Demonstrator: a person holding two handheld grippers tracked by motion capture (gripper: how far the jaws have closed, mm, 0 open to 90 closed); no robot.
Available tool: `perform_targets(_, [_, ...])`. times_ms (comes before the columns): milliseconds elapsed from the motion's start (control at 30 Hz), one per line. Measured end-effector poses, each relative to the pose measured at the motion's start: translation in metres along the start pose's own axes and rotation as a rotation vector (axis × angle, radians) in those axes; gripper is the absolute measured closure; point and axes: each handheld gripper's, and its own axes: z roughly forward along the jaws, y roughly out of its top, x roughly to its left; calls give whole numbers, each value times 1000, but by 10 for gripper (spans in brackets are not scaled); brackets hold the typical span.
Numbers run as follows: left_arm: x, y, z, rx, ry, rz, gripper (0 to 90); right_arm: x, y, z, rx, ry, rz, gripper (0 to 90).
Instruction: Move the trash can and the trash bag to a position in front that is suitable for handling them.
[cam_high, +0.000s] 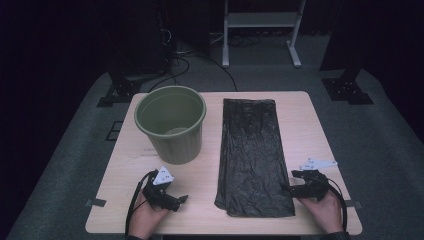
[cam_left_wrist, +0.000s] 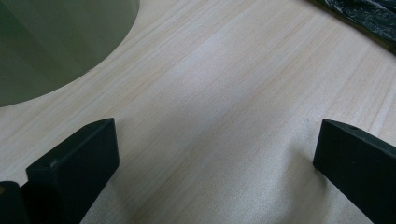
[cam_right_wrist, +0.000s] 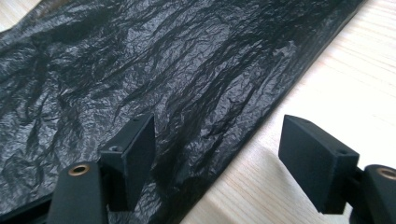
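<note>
The right gripper (cam_high: 286, 189) is held open astride the near right edge of the black bag (cam_high: 252, 155). The left gripper (cam_high: 184, 199) is held open over bare table (cam_high: 200, 175), near the green bin (cam_high: 171, 124).

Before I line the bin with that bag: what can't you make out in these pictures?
- Green bin: its bottom in the high view, shadowed by its own wall.
- Black bag: which end opens; it lies flat and crumpled.
- Right gripper: whether its pads touch the bag's edge yet; its own jaw hides that spot.

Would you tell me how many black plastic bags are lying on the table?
1. The black plastic bag lies flat on the table, right of the green bin; the right gripper straddles its near right edge. A bag inside the bin would be hidden.
</note>
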Motion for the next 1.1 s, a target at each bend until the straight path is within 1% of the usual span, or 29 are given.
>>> perform_targets(133, [0,0,0,0,0,0,0,2,1,5,12,0,-1,322])
perform_targets(200, [0,0,0,0,0,0,0,3,2,7,15,0,-7,386])
perform_targets(233, [0,0,0,0,0,0,0,3,2,7,15,0,-7,386])
perform_targets(267, [0,0,0,0,0,0,0,4,2,7,15,-5,-8,406])
perform_targets(333, [0,0,0,0,0,0,0,6,3,8,17,-7,-19,454])
perform_targets(367, [0,0,0,0,0,0,0,6,3,8,17,-18,-25,485])
perform_targets(500, [0,0,0,0,0,0,0,9,2,6,18,-45,-53,689])
perform_targets(533, [0,0,0,0,0,0,0,10,2,6,21,-44,-57,736])
perform_targets(567, [0,0,0,0,0,0,0,9,2,6,23,-38,-57,803])
perform_targets(633, [0,0,0,0,0,0,0,8,1,5,25,-20,-56,874])
perform_targets(667, [0,0,0,0,0,0,0,8,1,5,25,-15,-60,895])
perform_targets(800, [0,0,0,0,0,0,0,7,1,3,28,-22,-64,897])
perform_targets(867, [0,0,0,0,0,0,0,7,1,1,20,-26,-61,897])
perform_targets(933, [0,0,0,0,0,0,0,5,1,-1,15,-27,-54,897])
perform_targets(1100, [0,0,0,0,0,0,0,-2,-2,-9,9,-48,-44,897])
